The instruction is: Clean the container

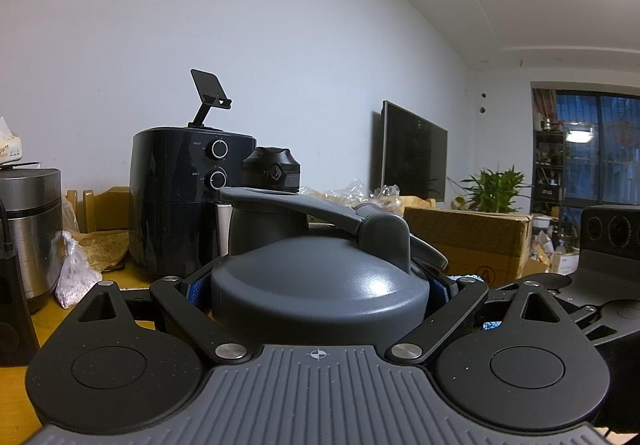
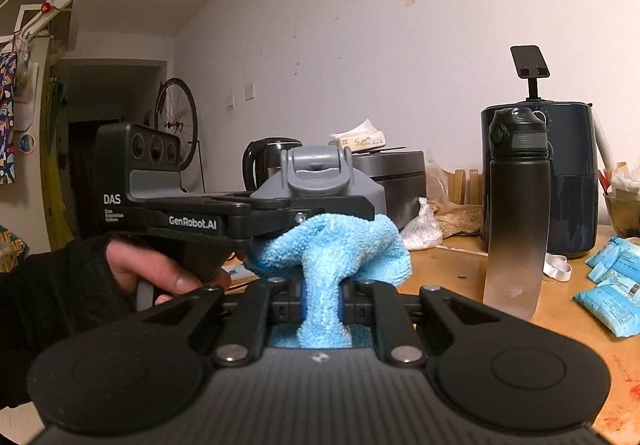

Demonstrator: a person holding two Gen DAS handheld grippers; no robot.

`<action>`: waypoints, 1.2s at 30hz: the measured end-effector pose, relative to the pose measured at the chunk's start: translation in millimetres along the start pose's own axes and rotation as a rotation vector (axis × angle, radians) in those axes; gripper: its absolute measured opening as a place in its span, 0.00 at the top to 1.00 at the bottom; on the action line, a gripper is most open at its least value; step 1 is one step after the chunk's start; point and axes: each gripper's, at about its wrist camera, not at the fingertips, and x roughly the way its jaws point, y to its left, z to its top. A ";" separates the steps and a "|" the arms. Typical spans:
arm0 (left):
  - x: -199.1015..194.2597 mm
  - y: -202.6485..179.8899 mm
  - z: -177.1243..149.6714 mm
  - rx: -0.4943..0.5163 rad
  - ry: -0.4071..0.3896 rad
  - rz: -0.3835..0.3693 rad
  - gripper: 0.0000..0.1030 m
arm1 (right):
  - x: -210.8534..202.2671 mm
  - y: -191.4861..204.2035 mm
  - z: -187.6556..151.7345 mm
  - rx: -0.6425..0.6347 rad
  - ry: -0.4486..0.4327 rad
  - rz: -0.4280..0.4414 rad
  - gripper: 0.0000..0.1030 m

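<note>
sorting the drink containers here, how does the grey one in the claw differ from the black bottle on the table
The grey container is held in the left claw, while the black bottle stands free on the wooden table. The grey container is a solid matte grey; the black bottle fades from black at the top to clear at its base. The grey container looks squat and wide, the black bottle tall and slim. Both are upright with caps on.

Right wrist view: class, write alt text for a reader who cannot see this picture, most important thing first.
The right gripper is shut on a blue cloth bunched against a grey container, which the left gripper holds from the side. A black bottle and a dark air fryer stand on the wooden table.
</note>
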 end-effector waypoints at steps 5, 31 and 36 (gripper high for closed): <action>0.4 -0.5 0.4 0.000 0.001 0.000 0.07 | 0.6 -2.0 -0.2 0.003 0.002 0.002 0.93; 0.1 -0.7 1.3 -0.002 0.001 0.002 0.07 | -37.5 -12.0 -22.0 0.041 -0.013 -0.036 0.92; 0.2 -0.3 1.1 -0.002 -0.001 0.003 0.07 | -44.4 -13.3 -23.3 0.045 -0.011 -0.046 0.92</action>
